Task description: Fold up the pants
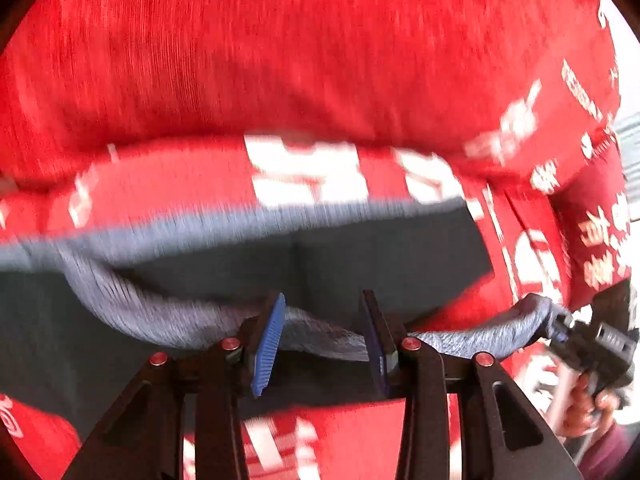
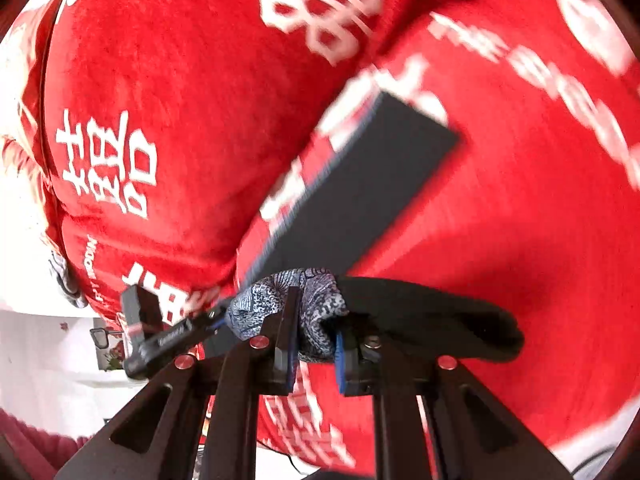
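The pants are dark grey [image 1: 360,264] with a lighter heathered grey waistband [image 1: 168,316], lifted above a red cloth printed with white characters [image 1: 280,60]. My left gripper [image 1: 324,332] has its blue-padded fingers [image 1: 268,344] around the waistband, with a gap between them. My right gripper [image 2: 314,344] is shut on a bunched end of the waistband [image 2: 280,296]; the dark pants [image 2: 360,192] stretch away from it. The right gripper also shows in the left wrist view [image 1: 592,344], holding the band's far end. The left gripper shows in the right wrist view [image 2: 160,332].
The red cloth [image 2: 160,80] with white characters covers the whole surface under the pants. A white wall or floor [image 2: 36,340] shows at the left edge of the right wrist view. The person's hand [image 1: 588,408] holds the right gripper's handle.
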